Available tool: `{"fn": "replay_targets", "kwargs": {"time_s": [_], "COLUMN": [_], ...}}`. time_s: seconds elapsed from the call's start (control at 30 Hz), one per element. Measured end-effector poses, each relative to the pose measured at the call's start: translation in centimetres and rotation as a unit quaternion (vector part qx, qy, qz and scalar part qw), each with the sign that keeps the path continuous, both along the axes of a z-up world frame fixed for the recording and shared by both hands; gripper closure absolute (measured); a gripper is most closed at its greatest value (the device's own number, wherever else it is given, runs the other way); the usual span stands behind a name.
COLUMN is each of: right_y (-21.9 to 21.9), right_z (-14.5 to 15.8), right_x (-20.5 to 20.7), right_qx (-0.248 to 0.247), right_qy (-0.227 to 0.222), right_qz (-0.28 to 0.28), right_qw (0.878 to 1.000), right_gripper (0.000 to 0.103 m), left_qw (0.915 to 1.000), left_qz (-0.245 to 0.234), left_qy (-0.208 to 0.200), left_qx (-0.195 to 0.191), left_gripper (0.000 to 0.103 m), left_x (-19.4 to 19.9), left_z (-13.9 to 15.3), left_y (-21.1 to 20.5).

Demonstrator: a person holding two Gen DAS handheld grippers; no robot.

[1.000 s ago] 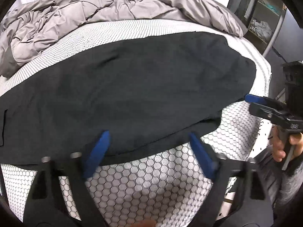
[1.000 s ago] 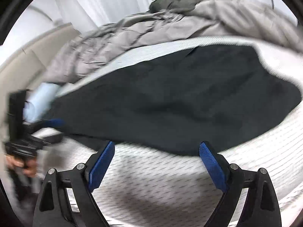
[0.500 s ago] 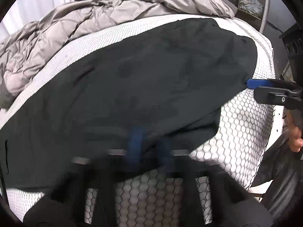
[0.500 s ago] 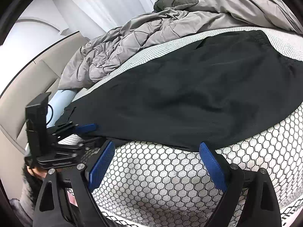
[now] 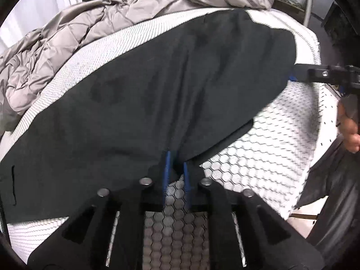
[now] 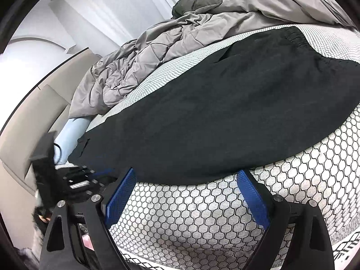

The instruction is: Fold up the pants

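Bedroom scene: a bed with a white mattress [image 5: 265, 148] printed in a black honeycomb pattern, white curtains [image 6: 126, 11] behind it and a beige padded headboard [image 6: 29, 121] off to the left in the right wrist view. A pale blue pillow [image 6: 72, 132] sits by the headboard, and a crumpled grey quilted duvet [image 5: 74, 36] is heaped along the far side.

The black pants [image 5: 157, 85] are spread flat across the mattress, taking up most of the middle. The left gripper [image 5: 176, 168] sits at the near hem, blue pads nearly together with a bunched bit of the fabric edge between them; its jaws have just been easing apart a touch after closing, and the pads look to be still on the cloth.

Further right, the right gripper [image 6: 186, 186] has its jaws wide apart with nothing between them, just short of the pants' near edge over bare mattress. A hand [image 5: 348, 130] shows at the far right.
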State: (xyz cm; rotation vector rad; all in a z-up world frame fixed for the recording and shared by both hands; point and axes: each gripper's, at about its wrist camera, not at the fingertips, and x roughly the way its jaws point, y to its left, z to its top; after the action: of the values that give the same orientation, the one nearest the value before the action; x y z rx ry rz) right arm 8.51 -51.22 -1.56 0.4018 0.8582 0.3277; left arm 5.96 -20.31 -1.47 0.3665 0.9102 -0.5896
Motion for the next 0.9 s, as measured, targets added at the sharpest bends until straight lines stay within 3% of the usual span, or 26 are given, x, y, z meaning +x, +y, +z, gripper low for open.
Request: {"fn": "replay_targets", "kwargs": {"time_s": [0.03,0.07,0.1,0.23,0.33,0.47,0.5,0.53,0.57,0.6,0.63,0.7,0.77,0.83,0.9], "right_y": [-0.2,-0.7,-1.3,-5.5,-8.6,-11.2,-11.5,-11.8,-12.2,-12.8,-13.7,-14.9,-16.2,-17.9,-18.5], "right_z": [0.2,0.3,0.5,1.0,0.4,-0.8,-0.6,-0.6,-0.7,-0.9,-0.8,0.3,1.2,0.0,-0.5], "right_x": [-0.3,-0.7,-1.1,-2.2,-2.2,0.5,1.9,2.7,3.4,3.9,3.8,2.6,1.4,1.3,1.0], "right_qx": [0.004,0.008,0.012,0.036,0.072,0.118,0.097,0.083,0.077,0.085,0.108,0.106,0.069,0.053,0.08], "right_qy": [-0.002,-0.005,-0.009,-0.019,-0.008,0.019,0.022,0.026,0.033,0.041,0.037,0.003,-0.015,0.025,0.036], "right_qz": [-0.002,-0.007,-0.016,-0.097,-0.159,-0.197,-0.197,-0.2,-0.207,-0.21,-0.209,-0.228,-0.262,-0.301,-0.3], "right_qw": [1.0,1.0,1.0,0.994,0.985,0.973,0.975,0.976,0.975,0.973,0.971,0.968,0.962,0.952,0.95], "right_gripper": [0.01,0.01,0.01,0.01,0.01,0.021,0.03,0.053,0.067,0.093,0.099,0.1,0.1,0.097,0.094], "left_qw": [0.9999,0.9994,0.9981,0.9895,0.9858,0.9917,0.9931,0.9937,0.9941,0.9941,0.9936,0.9916,0.9879,0.982,0.9724], "left_qz": [-0.001,-0.001,0.003,0.02,0.077,0.095,0.092,0.09,0.088,0.087,0.087,0.1,0.117,0.137,0.171], "left_qy": [0.001,-0.001,-0.004,-0.009,0.002,0.039,0.034,0.027,0.025,0.028,0.032,0.039,0.048,0.061,0.07], "left_qx": [-0.011,-0.035,-0.061,-0.143,-0.149,-0.078,-0.064,-0.061,-0.058,-0.059,-0.064,-0.073,-0.09,-0.114,-0.142], "left_gripper": [0.068,0.047,0.033,0.017,0.015,0.015,0.015,0.014,0.014,0.014,0.014,0.014,0.014,0.014,0.014], "left_x": [-0.1,-0.3,-0.4,0.0,2.1,4.3,4.2,3.9,3.6,3.6,3.6,3.7,3.5,4.0,4.0], "left_z": [0.4,1.2,2.0,4.0,2.9,-1.1,-1.6,-1.7,-1.5,-1.6,-1.5,-1.5,-1.2,-1.0,-0.4], "left_y": [0.1,0.7,1.3,3.2,2.7,0.3,-0.1,-0.4,-0.4,-0.4,0.0,1.1,2.7,4.6,7.3]}}
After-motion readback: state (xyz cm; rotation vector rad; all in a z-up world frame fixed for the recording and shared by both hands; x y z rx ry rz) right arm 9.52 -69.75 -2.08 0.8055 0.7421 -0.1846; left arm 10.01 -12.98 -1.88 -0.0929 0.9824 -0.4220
